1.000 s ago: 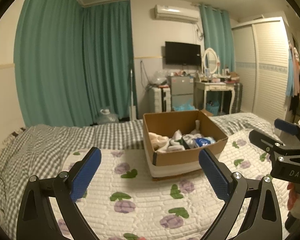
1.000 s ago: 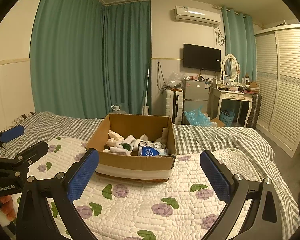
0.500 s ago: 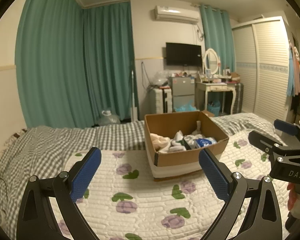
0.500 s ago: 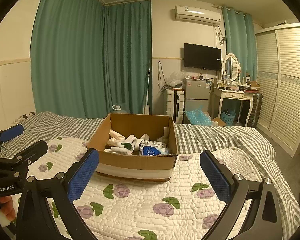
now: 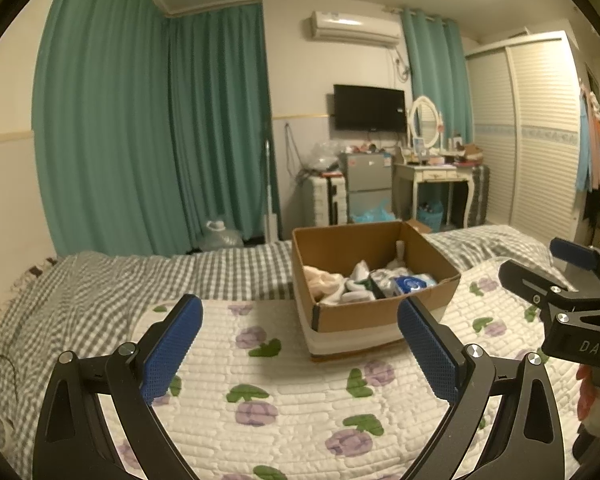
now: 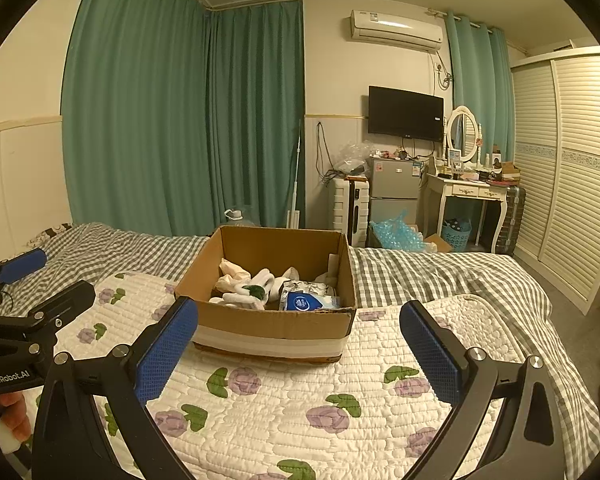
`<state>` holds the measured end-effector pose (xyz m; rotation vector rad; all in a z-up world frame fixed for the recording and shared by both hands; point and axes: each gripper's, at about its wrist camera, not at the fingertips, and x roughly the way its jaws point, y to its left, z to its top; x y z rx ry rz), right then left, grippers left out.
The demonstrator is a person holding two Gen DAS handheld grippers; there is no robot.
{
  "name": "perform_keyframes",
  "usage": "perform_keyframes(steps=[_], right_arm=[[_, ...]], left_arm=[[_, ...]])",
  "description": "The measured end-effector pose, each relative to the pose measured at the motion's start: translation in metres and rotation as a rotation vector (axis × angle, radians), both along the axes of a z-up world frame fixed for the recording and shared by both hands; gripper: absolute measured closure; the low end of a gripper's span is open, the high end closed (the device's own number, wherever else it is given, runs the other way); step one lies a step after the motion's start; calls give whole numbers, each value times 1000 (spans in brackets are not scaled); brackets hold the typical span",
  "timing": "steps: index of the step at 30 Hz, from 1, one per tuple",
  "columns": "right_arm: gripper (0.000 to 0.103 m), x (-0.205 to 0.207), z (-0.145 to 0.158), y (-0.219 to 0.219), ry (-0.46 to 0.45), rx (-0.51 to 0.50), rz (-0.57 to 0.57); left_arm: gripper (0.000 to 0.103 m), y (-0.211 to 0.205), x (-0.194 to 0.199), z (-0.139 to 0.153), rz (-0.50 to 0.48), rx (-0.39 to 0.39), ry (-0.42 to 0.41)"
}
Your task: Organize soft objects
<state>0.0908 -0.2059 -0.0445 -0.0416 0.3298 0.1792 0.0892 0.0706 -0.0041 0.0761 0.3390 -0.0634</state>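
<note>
An open cardboard box (image 5: 380, 312) (image 6: 272, 324) stands on the quilted bed. It holds soft things: white socks or cloths (image 6: 252, 286), a beige cloth (image 5: 324, 280) and a blue and white tissue pack (image 6: 304, 302) (image 5: 410, 283). My left gripper (image 5: 300, 344) is open and empty, held above the quilt, short of the box. My right gripper (image 6: 298, 346) is open and empty, just in front of the box. Each gripper shows at the edge of the other's view.
The white quilt with purple flowers (image 6: 300, 408) lies over a grey checked bedspread (image 5: 100, 280). Beyond the bed are green curtains (image 6: 180, 120), a small fridge (image 6: 392, 192), a white dressing table (image 6: 468, 192) and a slatted wardrobe (image 6: 564, 168).
Both views have shifted slightly; the box sits a little further right in the left wrist view. Both grippers stay open and empty.
</note>
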Motion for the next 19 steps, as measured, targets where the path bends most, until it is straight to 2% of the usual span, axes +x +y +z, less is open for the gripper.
perform_keyframes(steps=[19], right_arm=[[2, 1, -1, -2, 8, 1, 0]], left_arm=[[3, 0, -1, -1, 3, -1, -3]])
